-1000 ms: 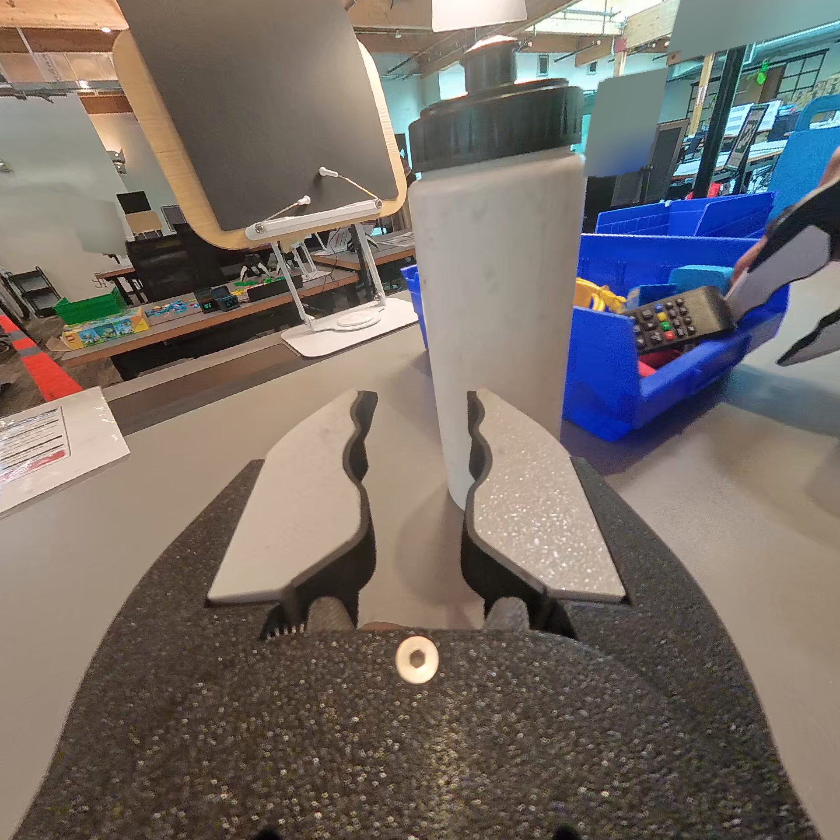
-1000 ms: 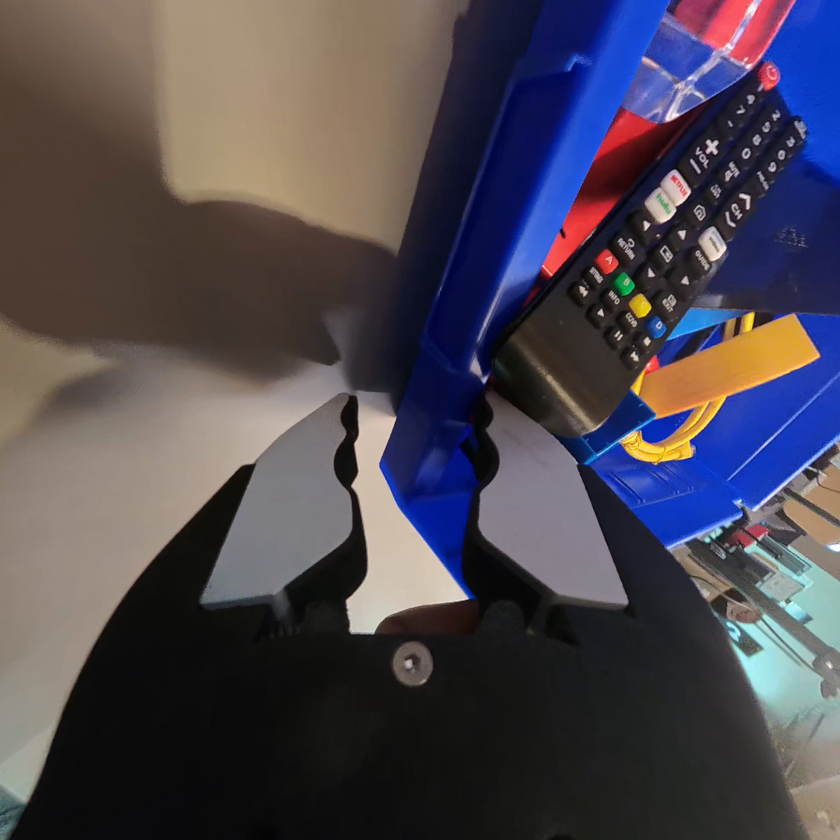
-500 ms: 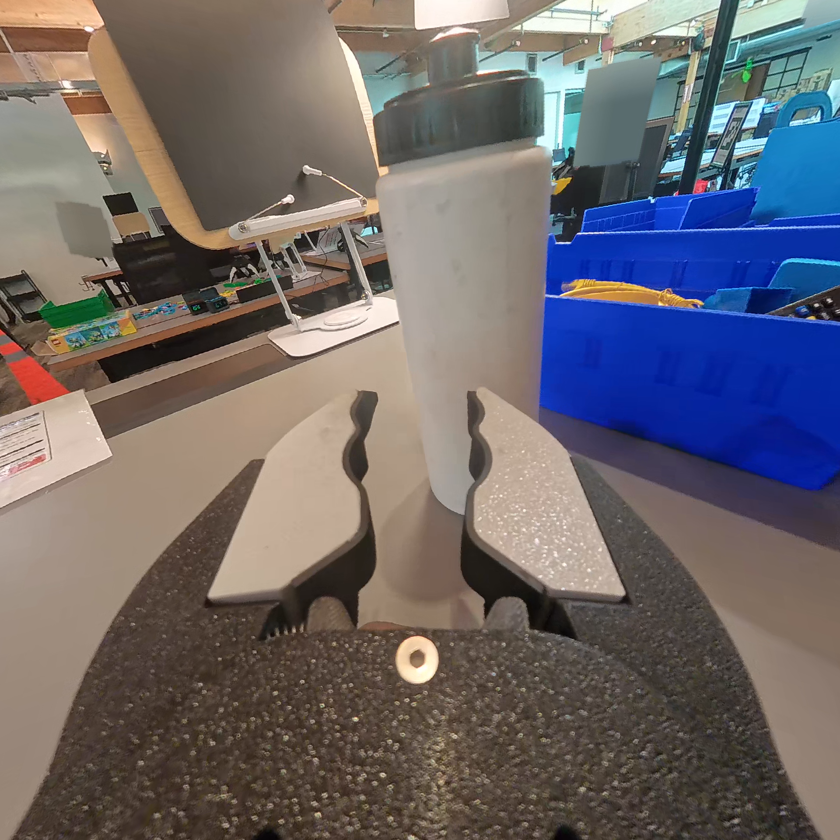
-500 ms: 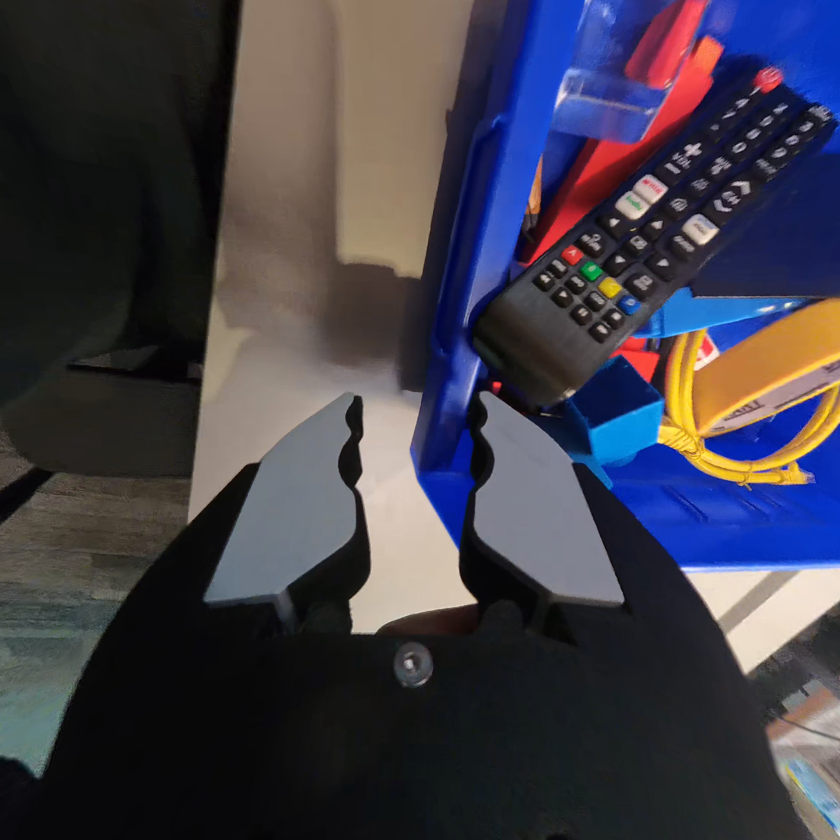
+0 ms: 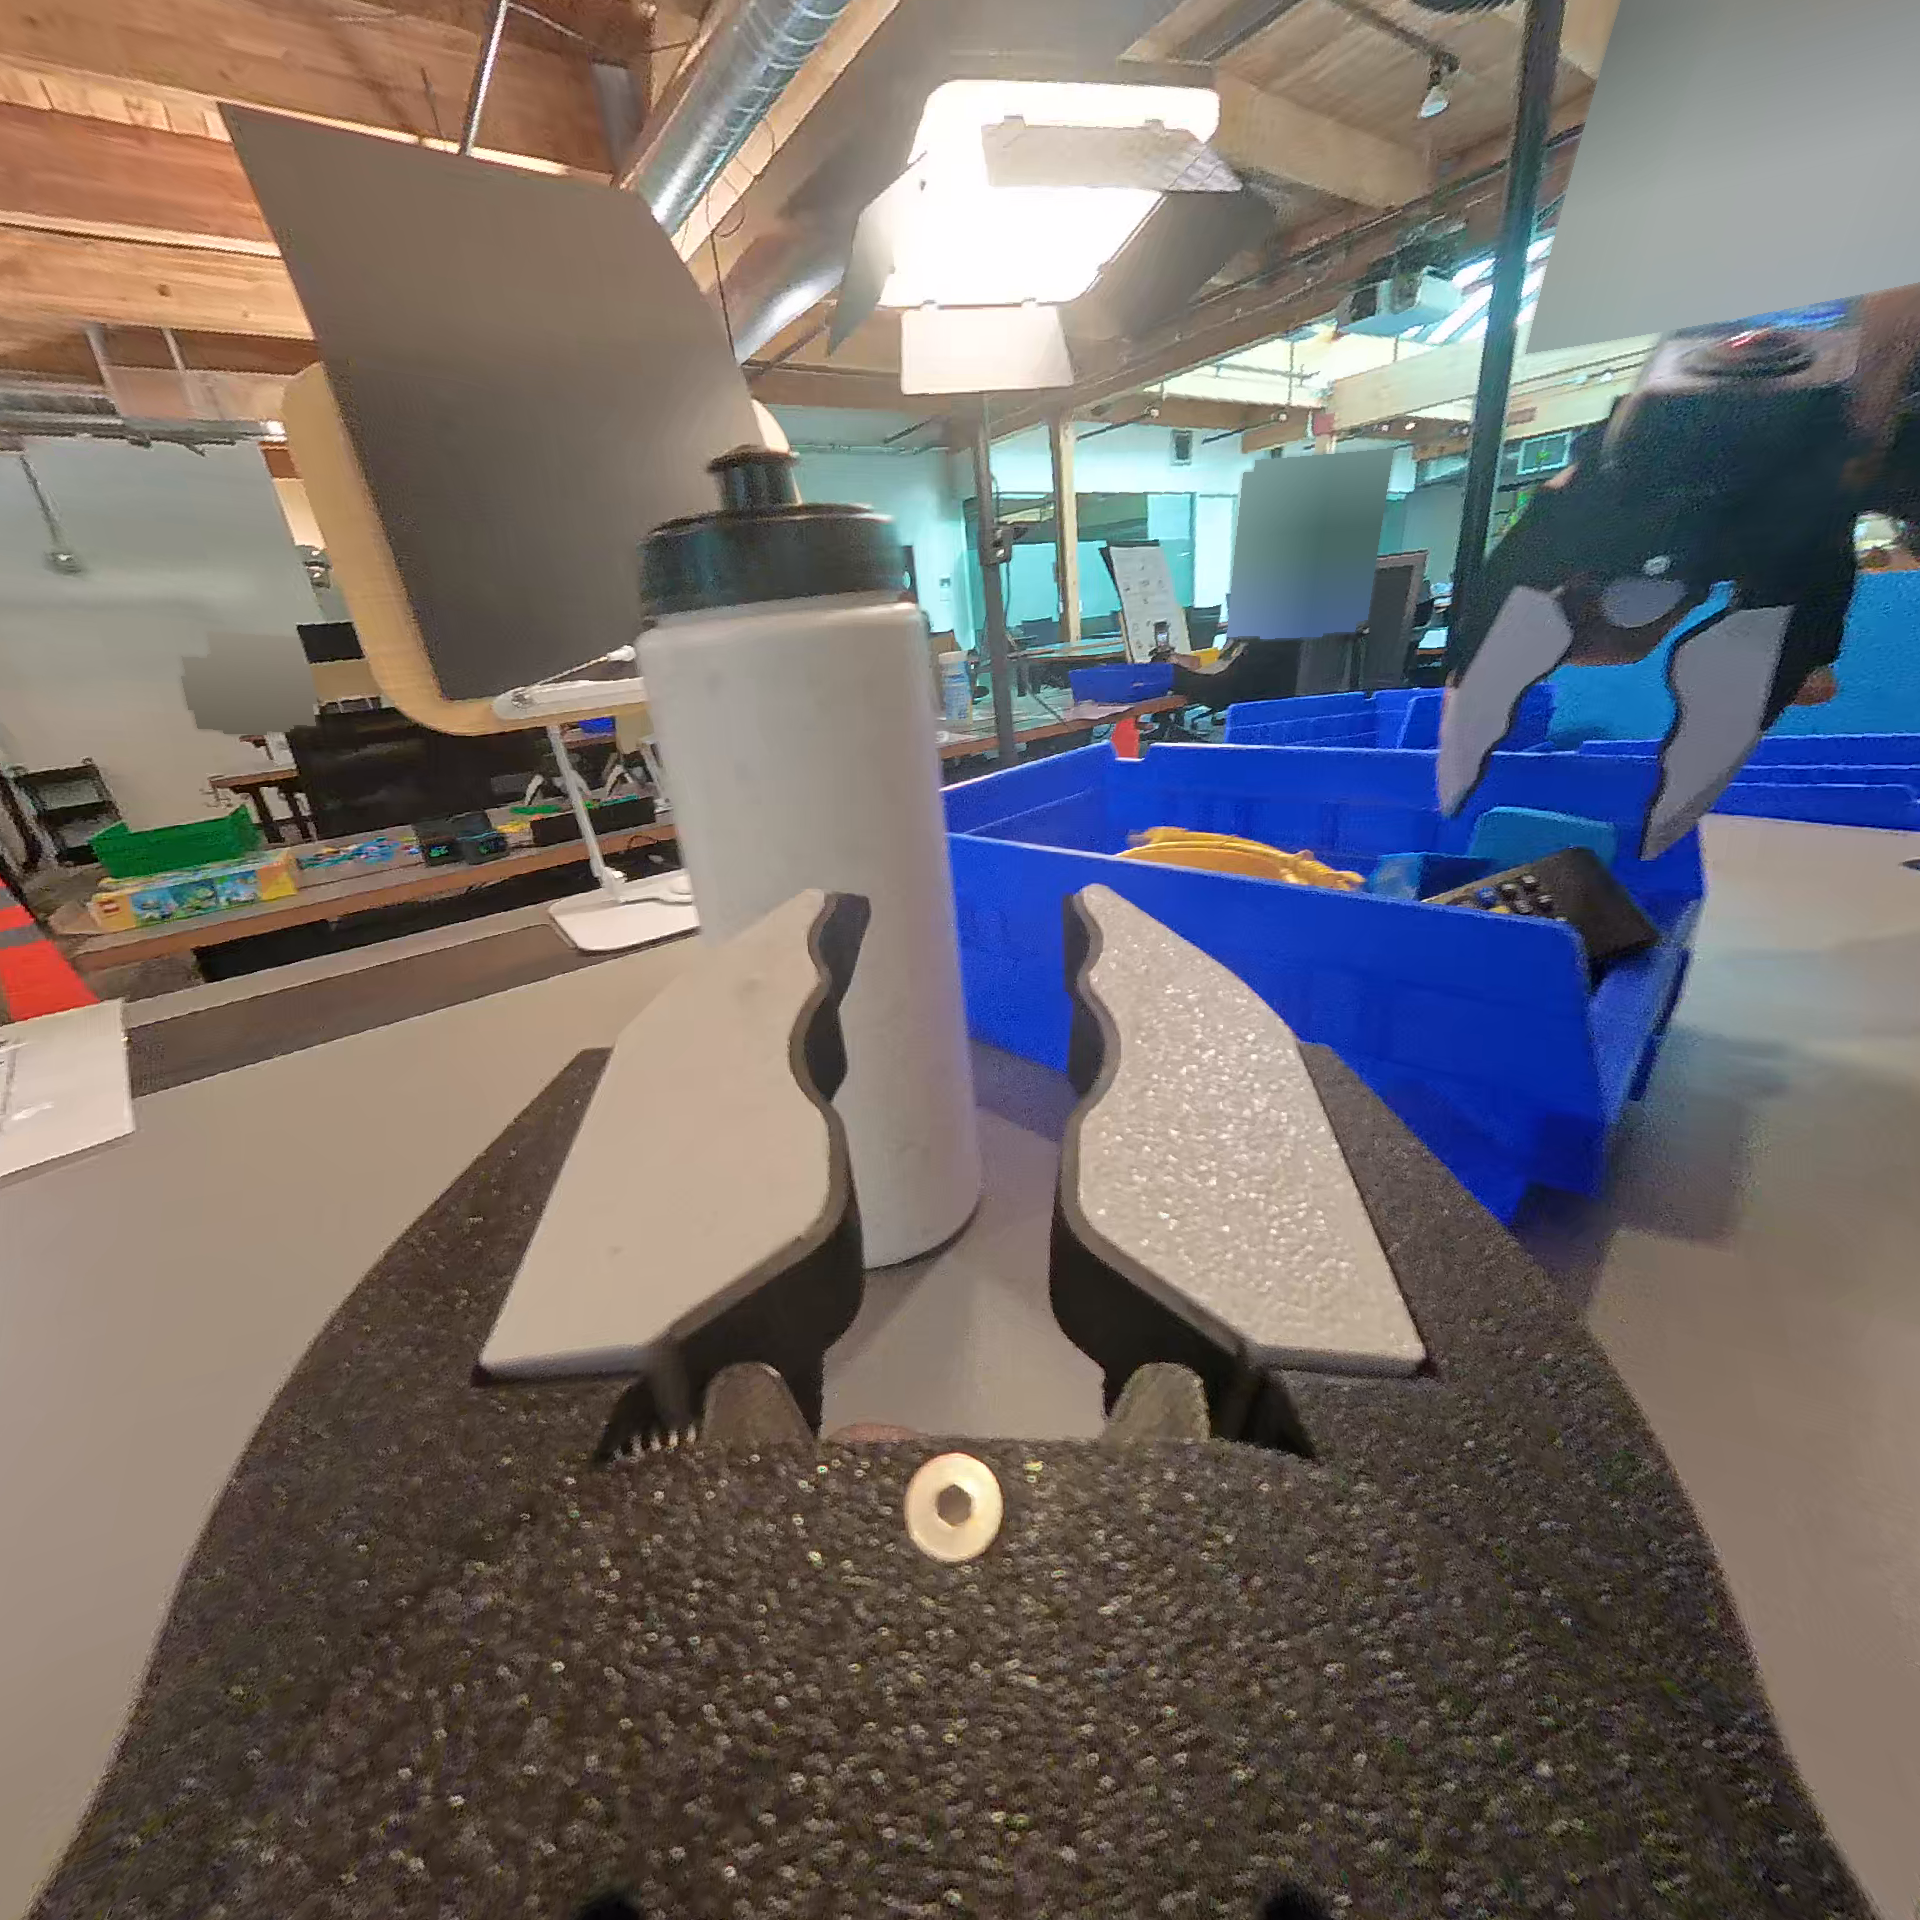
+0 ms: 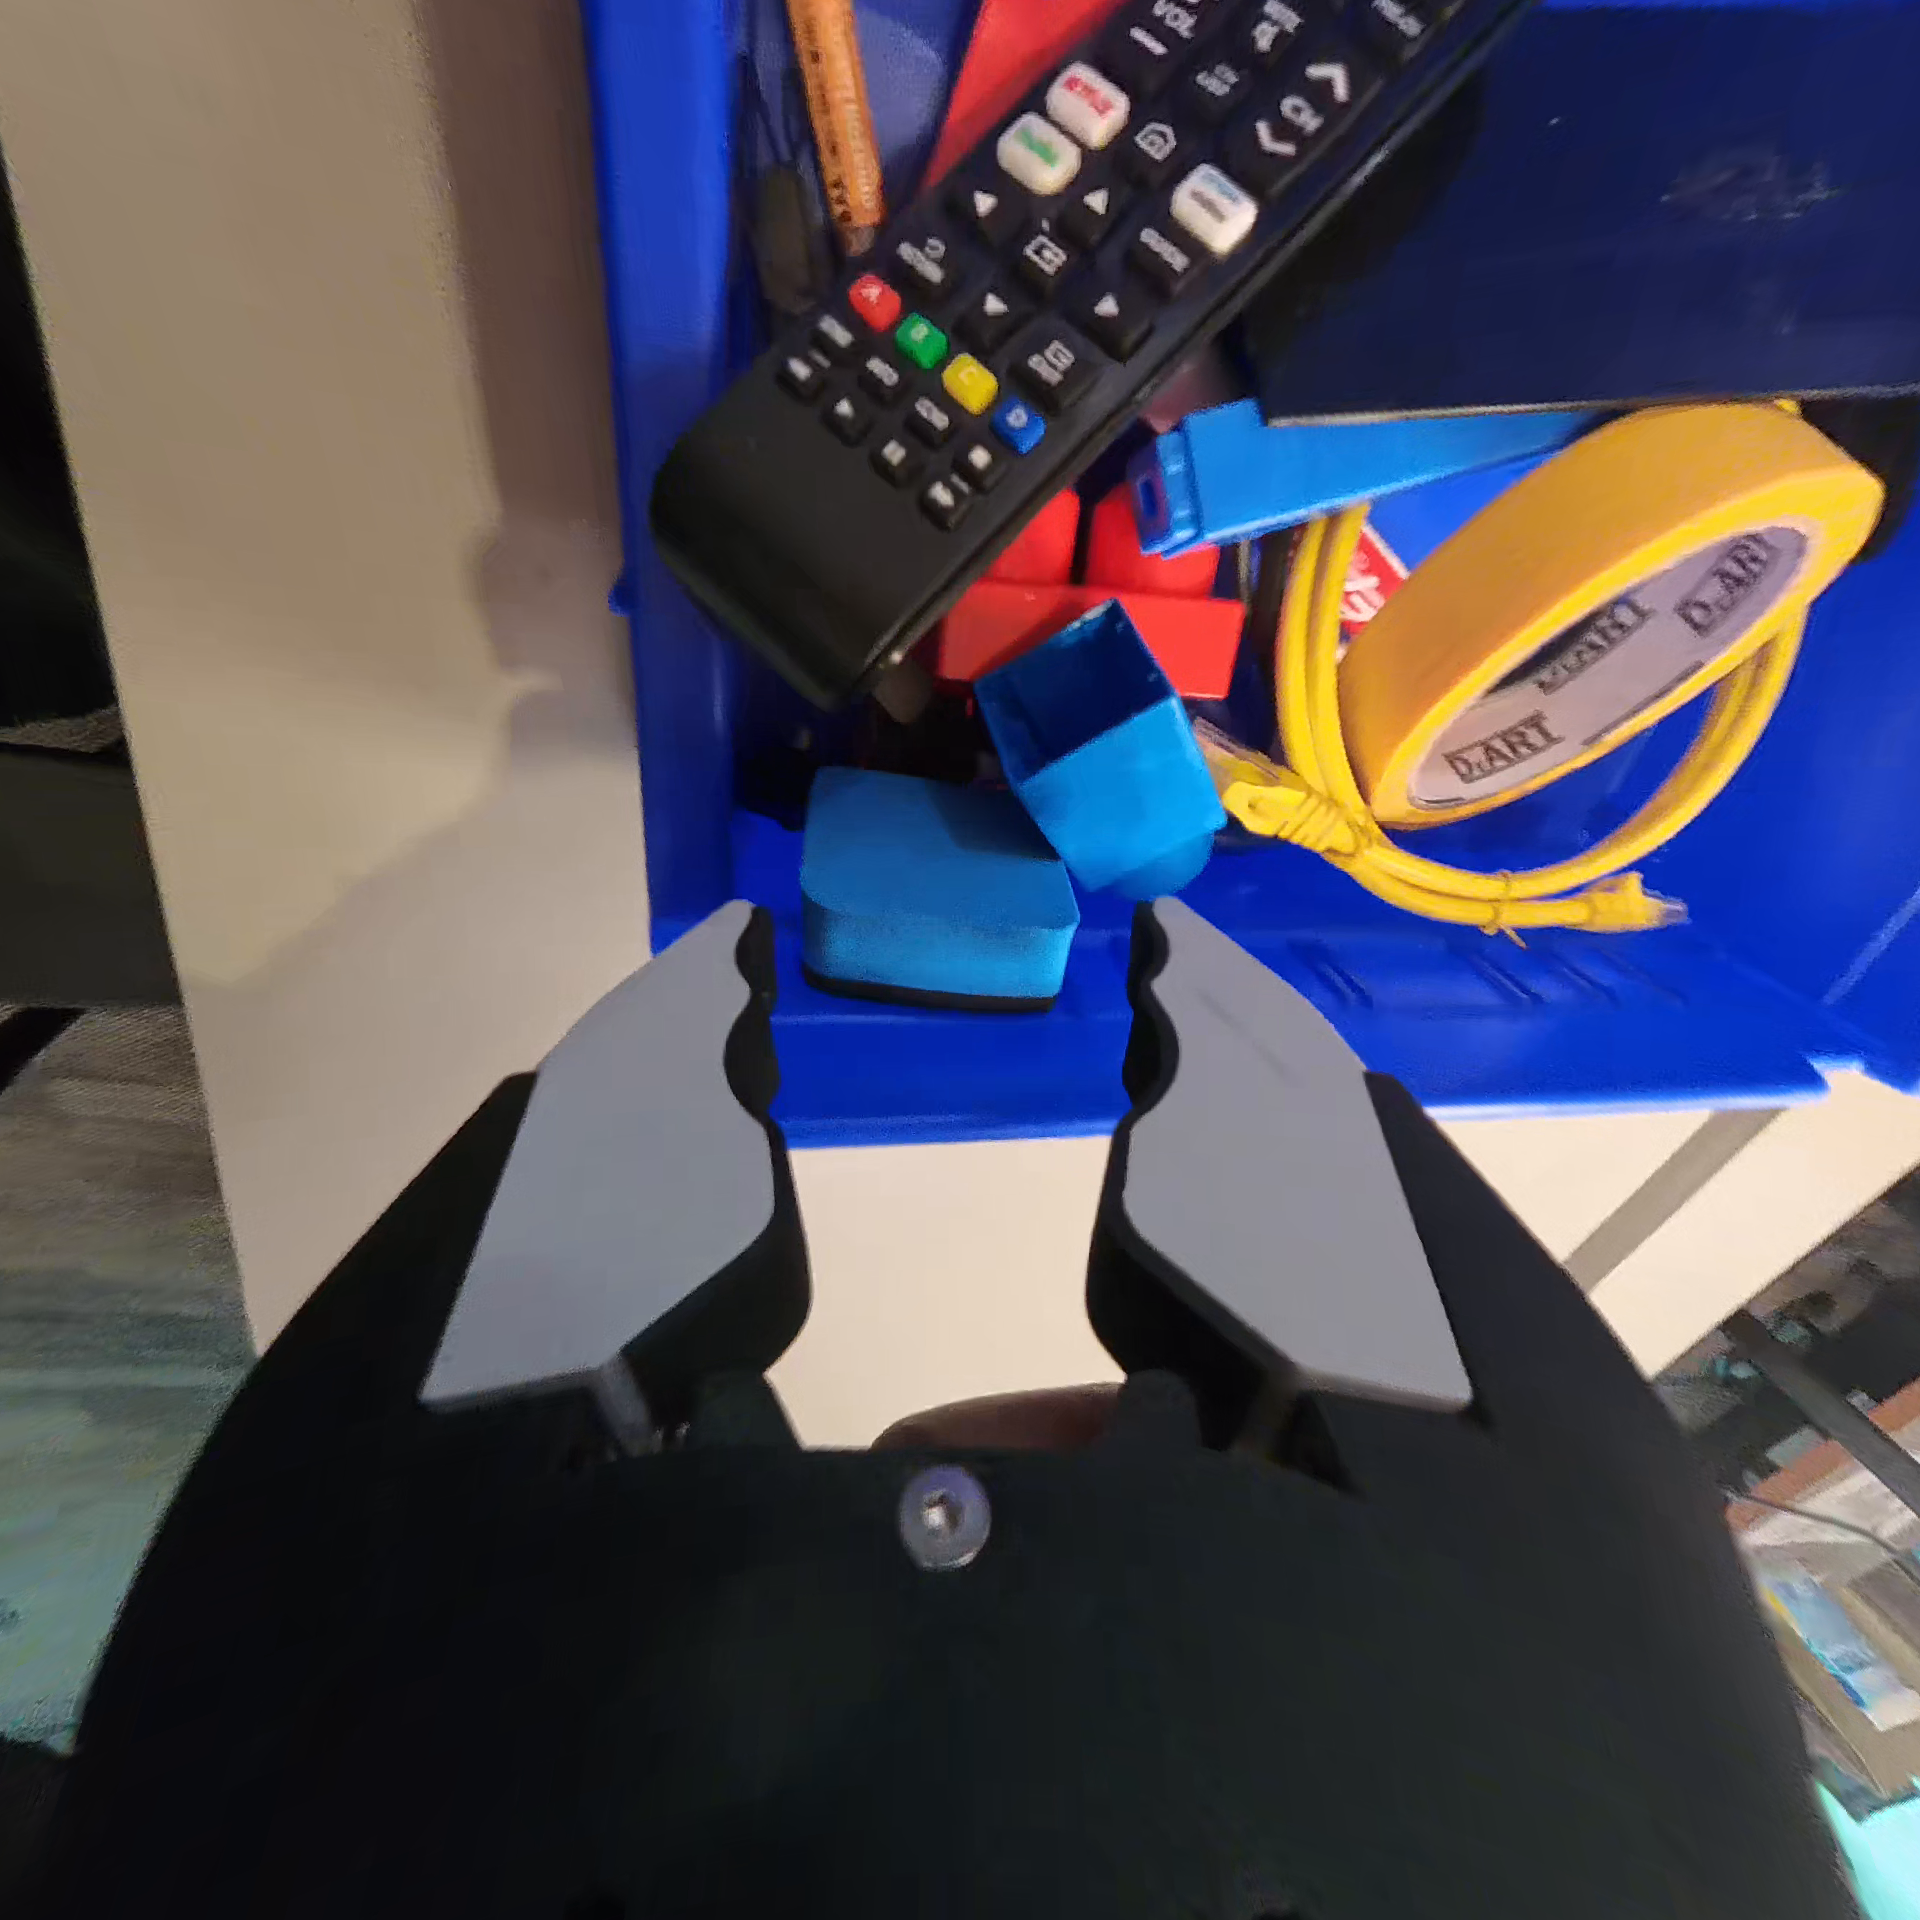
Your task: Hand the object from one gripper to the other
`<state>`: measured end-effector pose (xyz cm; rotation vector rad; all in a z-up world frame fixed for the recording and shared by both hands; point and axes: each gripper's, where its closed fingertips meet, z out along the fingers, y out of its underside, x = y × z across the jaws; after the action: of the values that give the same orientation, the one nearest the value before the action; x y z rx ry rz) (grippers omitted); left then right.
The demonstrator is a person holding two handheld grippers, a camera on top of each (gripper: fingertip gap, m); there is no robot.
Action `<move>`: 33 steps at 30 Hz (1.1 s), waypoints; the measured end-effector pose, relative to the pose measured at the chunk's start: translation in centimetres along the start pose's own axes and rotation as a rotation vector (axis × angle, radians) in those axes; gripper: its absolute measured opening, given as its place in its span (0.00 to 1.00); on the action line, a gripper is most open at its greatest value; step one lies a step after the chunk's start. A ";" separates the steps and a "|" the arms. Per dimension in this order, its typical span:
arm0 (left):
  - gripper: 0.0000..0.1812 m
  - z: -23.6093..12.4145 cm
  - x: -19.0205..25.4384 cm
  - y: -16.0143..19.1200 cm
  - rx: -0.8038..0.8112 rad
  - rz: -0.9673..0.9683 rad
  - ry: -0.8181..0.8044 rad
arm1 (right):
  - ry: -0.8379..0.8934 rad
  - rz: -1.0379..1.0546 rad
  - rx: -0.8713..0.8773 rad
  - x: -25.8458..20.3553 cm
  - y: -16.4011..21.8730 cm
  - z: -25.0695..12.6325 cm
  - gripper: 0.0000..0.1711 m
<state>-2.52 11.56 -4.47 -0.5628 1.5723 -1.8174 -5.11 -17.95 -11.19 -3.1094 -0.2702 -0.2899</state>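
Above the blue bin [image 5: 1299,997], both grippers hang empty with jaws parted.

Low over the smooth grey table [image 5: 260,1195], the left gripper [image 5: 961,914] has its flat, wavy-edged grey fingers [image 5: 1195,1143] spread, gripping nothing; its body is coarse speckled black foam. A matte white cylindrical bottle [image 5: 800,883] with a ribbed black cap stands upright just beyond the fingertips, beside the glossy plastic bin. The right gripper [image 6: 951,925] points down into the bin, fingers wide apart and empty, over a rounded blue foam block [image 6: 935,894]. Near it lie an open-ended blue box [image 6: 1101,769], a black remote [image 6: 997,322] with coloured rubber buttons, a yellow tape roll [image 6: 1590,613], a coiled yellow cable [image 6: 1351,831] and red blocks [image 6: 1081,613].
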 end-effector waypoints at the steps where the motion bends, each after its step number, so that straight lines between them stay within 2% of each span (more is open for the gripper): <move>1: 0.22 -0.1 0.7 -0.1 0.003 -0.002 0.009 | -0.017 0.002 -0.012 -0.2 0.0 0.2 0.37; 7: 0.22 0.2 4.7 -0.5 0.000 0.005 0.087 | -0.019 0.048 -0.126 -0.3 0.6 0.9 0.40; 9: 0.22 0.3 6.0 -1.0 0.004 0.022 0.110 | -0.009 0.053 -0.149 -0.6 0.5 1.2 0.35; 16: 0.21 0.2 11.4 -2.5 0.026 0.049 0.191 | 0.136 0.151 -0.270 0.5 1.2 1.9 0.33; 20: 0.22 0.2 14.6 -2.6 0.037 0.037 0.234 | 0.237 0.200 -0.224 0.8 0.9 1.3 0.32; 24: 0.22 0.2 17.1 -1.8 0.070 0.085 0.266 | 0.418 0.295 -0.005 0.6 -0.3 -1.7 0.32; 27: 0.22 0.5 18.4 -1.7 0.129 0.202 0.270 | 0.533 0.375 0.256 -0.5 -1.8 -4.2 0.32; 29: 0.22 1.0 19.5 -1.3 0.119 0.229 0.295 | 0.578 0.395 0.490 -1.6 -4.1 -5.6 0.32; 31: 0.22 1.8 20.1 -0.9 0.054 0.185 0.304 | 0.625 0.388 0.718 -2.6 -6.7 -7.2 0.32; 33: 0.22 2.5 20.0 -0.7 -0.012 0.035 0.311 | 0.648 0.369 0.892 -3.4 -8.9 -8.2 0.32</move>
<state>-14.69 -4.47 -5.30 -0.2644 1.7836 -1.9402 -11.41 -9.93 -3.87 -2.0017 0.1550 -0.8450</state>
